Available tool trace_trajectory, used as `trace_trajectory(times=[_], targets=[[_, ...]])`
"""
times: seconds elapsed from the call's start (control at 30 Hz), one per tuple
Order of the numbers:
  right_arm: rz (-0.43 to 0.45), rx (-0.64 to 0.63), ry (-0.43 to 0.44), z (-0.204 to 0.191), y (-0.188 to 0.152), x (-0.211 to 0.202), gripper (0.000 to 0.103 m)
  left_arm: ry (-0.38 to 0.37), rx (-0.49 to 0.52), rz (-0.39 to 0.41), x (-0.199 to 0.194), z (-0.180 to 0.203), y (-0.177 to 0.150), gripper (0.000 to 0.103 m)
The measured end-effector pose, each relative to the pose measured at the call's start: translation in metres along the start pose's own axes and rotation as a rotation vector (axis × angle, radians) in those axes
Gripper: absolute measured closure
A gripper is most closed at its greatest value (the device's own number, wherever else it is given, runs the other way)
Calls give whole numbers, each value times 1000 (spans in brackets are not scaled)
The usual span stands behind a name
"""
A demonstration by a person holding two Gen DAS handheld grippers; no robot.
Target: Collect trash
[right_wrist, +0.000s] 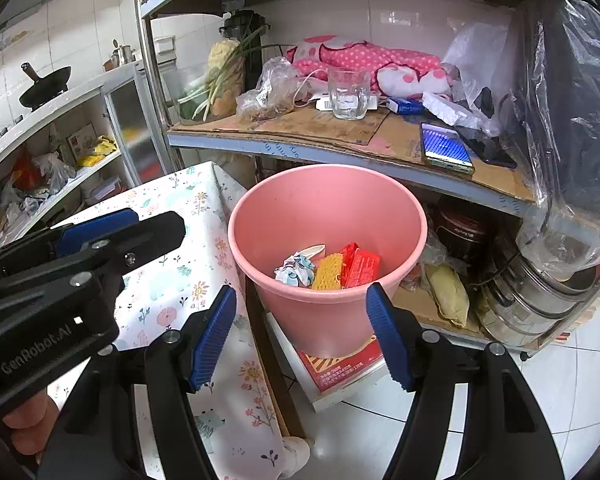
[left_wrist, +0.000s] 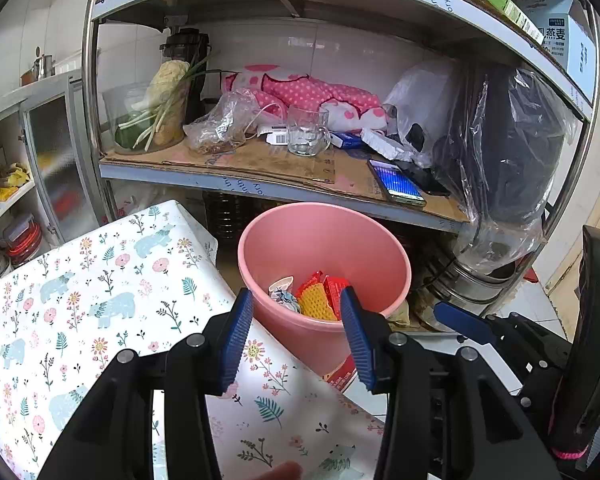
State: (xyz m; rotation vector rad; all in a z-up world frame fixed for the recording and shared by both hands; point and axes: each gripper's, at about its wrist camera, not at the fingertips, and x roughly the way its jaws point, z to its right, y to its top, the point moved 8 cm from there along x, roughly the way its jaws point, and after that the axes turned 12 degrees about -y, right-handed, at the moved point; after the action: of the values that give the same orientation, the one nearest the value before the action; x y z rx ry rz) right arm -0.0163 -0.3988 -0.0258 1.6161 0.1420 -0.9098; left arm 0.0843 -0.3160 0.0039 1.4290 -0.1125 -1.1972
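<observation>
trash: paper ball (right_wrist: 296, 271), yellow mesh (right_wrist: 329, 272), red wrapper (right_wrist: 359, 265) lie in the pink bin (right_wrist: 328, 312) | we judge all light, soft, crushable; pinch any edge | left gripper (left_wrist: 296, 330), right gripper (right_wrist: 300, 328) above bin: fingers apart, empty

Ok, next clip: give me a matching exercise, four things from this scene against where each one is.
Things:
1. red wrapper
2. phone
3. glass mug
4. steel pots

Places:
A. on the cardboard, beside a crumpled clear bag
B. inside the pink bin
C. low down, right of the bin
D. near the shelf's front edge, screen lit

Pairs: 1-B, 2-D, 3-A, 4-C
</observation>
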Motion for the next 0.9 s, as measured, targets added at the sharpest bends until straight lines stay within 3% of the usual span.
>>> trace_trajectory(times=[0.9], targets=[[-26, -3, -4, -4, -6, 9, 35, -3, 4, -14, 8, -1, -6, 58]])
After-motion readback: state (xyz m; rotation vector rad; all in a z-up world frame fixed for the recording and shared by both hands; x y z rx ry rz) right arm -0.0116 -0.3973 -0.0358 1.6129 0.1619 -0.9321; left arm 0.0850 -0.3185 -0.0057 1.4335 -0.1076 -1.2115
